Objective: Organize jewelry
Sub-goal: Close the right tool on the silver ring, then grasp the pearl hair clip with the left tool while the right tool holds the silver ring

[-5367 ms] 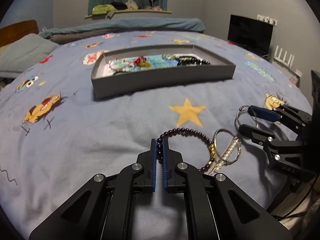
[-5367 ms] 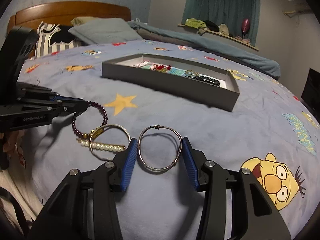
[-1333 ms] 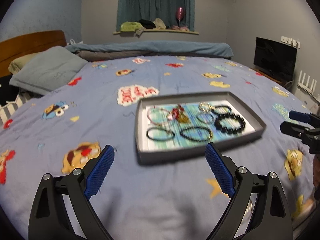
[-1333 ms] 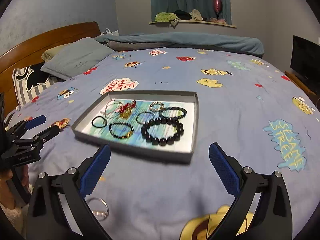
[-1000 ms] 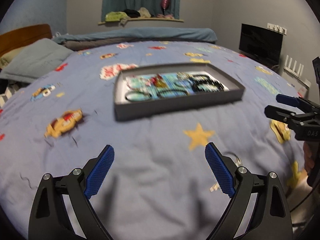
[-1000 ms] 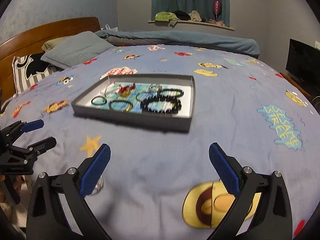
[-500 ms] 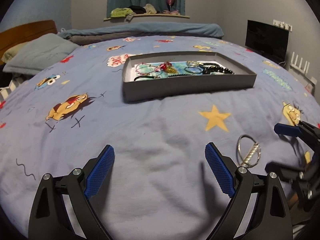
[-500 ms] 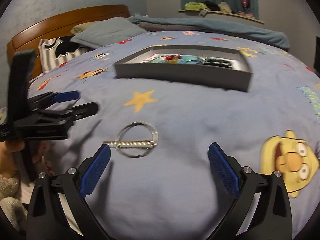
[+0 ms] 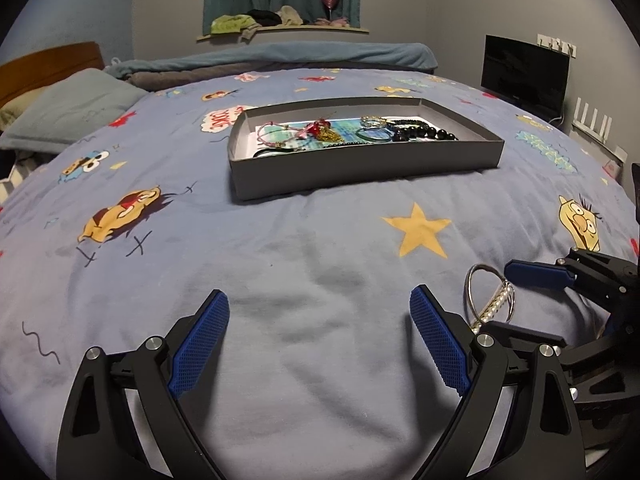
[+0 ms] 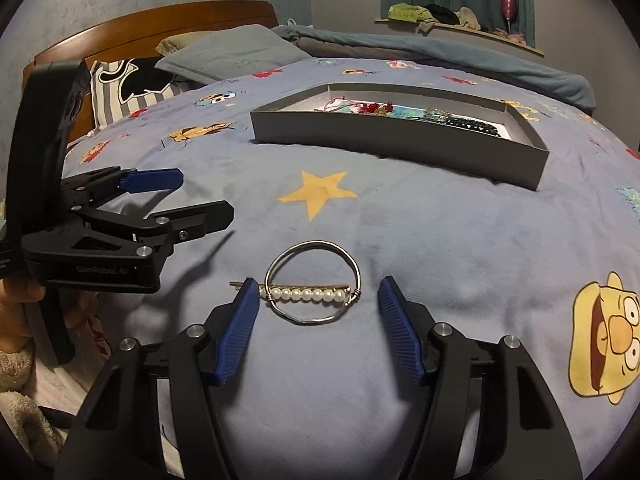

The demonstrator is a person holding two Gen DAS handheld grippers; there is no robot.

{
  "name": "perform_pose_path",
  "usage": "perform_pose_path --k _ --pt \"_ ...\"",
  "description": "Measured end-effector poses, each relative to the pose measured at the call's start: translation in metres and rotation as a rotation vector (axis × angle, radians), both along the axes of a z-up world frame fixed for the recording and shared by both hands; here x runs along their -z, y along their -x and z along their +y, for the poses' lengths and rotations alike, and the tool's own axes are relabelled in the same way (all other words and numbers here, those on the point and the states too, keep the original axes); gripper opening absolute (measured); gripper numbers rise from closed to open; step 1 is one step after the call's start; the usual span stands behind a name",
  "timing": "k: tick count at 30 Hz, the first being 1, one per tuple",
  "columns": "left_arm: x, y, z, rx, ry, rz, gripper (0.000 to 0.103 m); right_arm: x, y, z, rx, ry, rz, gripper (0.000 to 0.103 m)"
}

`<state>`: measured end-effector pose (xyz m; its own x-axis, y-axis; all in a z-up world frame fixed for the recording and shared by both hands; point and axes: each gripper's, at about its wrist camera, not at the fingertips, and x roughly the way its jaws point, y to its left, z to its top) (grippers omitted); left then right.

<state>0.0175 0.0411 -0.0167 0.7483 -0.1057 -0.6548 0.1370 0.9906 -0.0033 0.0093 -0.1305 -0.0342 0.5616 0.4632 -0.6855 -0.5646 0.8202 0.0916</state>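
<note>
While the left gripper (image 9: 318, 342) gapes, the right gripper's (image 10: 316, 312) closing jaws bracket the bangle (image 10: 314, 294).

White lettering "GenRobot.AI" reads on the black body of the left gripper (image 10: 192, 196); print on the bedspread (image 10: 460, 240) is illegible.

Right tool closing in on the bangle
Right tool (image 10: 314, 314) has dropped, jaws narrowing around wire bangle (image 10: 314, 284) and pearl pin (image 10: 306, 294), untouched.
</note>
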Motion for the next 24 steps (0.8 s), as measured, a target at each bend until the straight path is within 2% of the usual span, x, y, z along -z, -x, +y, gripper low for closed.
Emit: perform_pose_path --k 2,4,10,17,19,23,24 --pt "0.0 0.0 0.0 0.002 0.0 0.001 0.092 0.0 0.0 0.003 -0.01 0.004 -0.002 0.062" --pt "0.0 0.0 0.0 0.002 -0.003 0.001 0.092 0.001 0.0 0.005 -0.017 0.019 -0.013 0.051" --pt "-0.001 0.002 -0.002 0.029 0.018 -0.001 0.092 -0.005 0.002 -0.007 0.002 -0.02 -0.026 0.051" --pt "-0.004 0.014 -0.017 0.171 0.09 -0.001 0.09 -0.014 -0.007 -0.039 0.107 -0.047 -0.046 0.051" --pt "-0.004 0.018 -0.026 0.218 0.112 -0.001 0.086 -0.014 -0.009 -0.047 0.133 -0.033 -0.053 0.051" --pt "0.0 0.022 -0.048 0.3 0.073 0.006 0.063 -0.014 -0.014 -0.06 0.174 -0.034 -0.05 0.051" --pt "0.002 0.022 -0.053 0.316 0.063 0.011 0.061 -0.014 -0.016 -0.063 0.182 -0.036 -0.046 0.051"
